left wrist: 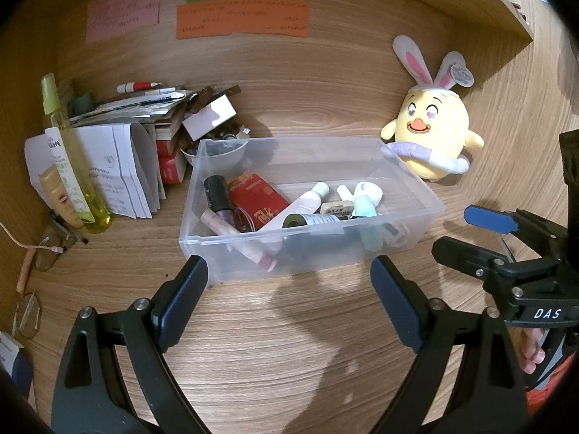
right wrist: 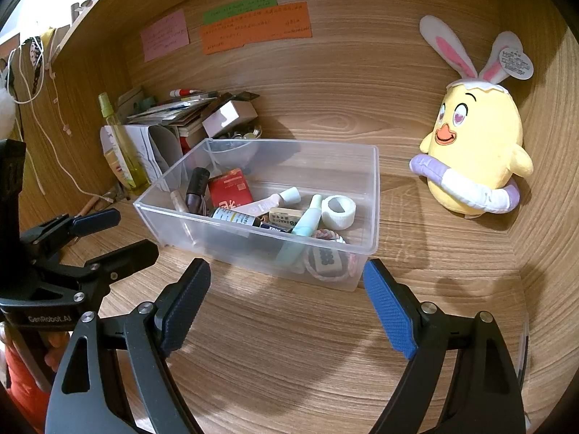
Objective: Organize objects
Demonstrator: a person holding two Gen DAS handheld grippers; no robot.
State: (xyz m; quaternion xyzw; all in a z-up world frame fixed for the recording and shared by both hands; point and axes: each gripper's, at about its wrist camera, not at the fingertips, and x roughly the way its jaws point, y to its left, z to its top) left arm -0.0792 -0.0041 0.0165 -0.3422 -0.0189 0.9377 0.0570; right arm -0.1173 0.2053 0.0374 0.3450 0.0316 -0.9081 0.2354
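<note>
A clear plastic bin [left wrist: 217,253] was seen standing on the wooden desk [left wrist: 289,343], just ahead of both grippers. The left gripper [left wrist: 289,300] was held above the desk in front of the bin's near wall, its jaws spread wide with nothing between them. The right gripper [right wrist: 287,300] was likewise held before the bin with its jaws wide apart and empty; in the left wrist view it was also seen at the right edge [left wrist: 481,235].

Inside the bin, small items were heaped together: a red packet [right wrist: 229,188], a dark bottle [right wrist: 197,190], a pale pink tube [left wrist: 307,200], a mint green tube [right wrist: 307,220], a roll of white tape [right wrist: 338,211], an eraser [right wrist: 286,216] and a braided band [right wrist: 329,258] against the near wall.

A yellow chick plush [right wrist: 477,152] with rabbit ears was seen upright to the right of the bin, apart from it. To the left of the bin, a pile of papers and boxes [left wrist: 144,126] was stacked against the back wall, with a yellow spray bottle [left wrist: 72,159] leaning beside it. Coloured notes [right wrist: 253,25] were stuck on the back wall
</note>
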